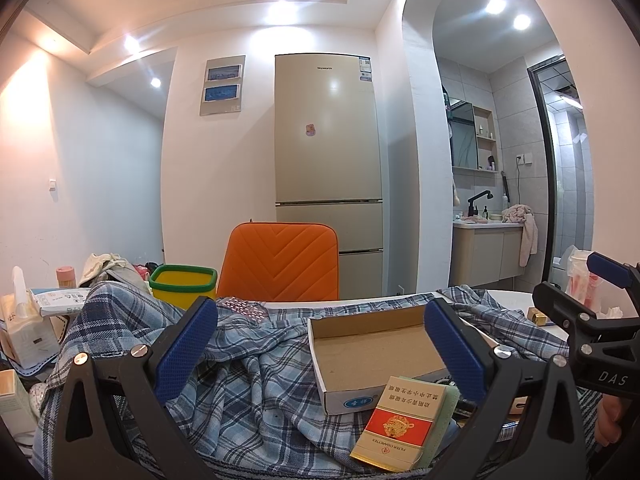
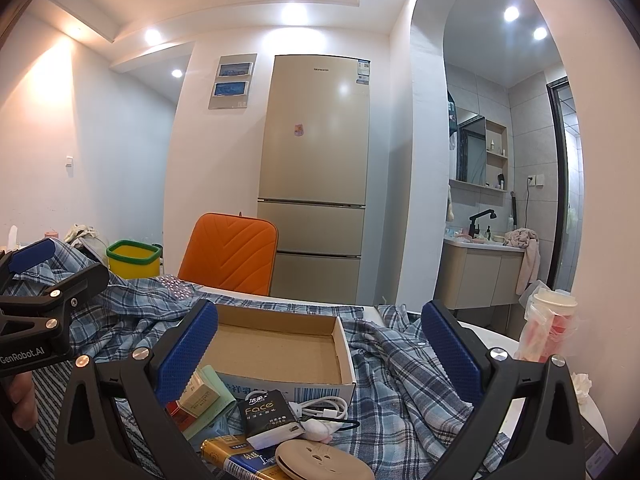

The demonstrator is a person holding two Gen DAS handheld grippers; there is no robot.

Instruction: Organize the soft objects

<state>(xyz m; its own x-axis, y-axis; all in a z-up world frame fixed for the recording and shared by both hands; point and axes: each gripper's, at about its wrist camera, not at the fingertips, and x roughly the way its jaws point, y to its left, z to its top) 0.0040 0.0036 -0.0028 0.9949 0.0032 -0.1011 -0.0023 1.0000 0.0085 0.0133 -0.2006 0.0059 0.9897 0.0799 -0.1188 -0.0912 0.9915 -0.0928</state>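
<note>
- Blue-padded left gripper (image 1: 320,344) and right gripper (image 2: 320,348) are hovering spread wide, pinching nothing.
- Between them, the plaid shirt (image 1: 248,376) is lying crumpled across the table, stretching left to right.
- On it, the cardboard box (image 2: 280,350) is sitting open-topped.
- Beyond the far edge, the orange chair (image 1: 280,262) is standing.

Both views bright and evenly lit by recessed ceiling spotlights (image 1: 284,10), which flare into starbursts toward the top of each frame. Soft glare patches on the fridge door (image 2: 344,88). Strong fisheye bending and dark vignette at corners. Focus sharp centrally; extreme lower edges possibly slightly soft
</note>
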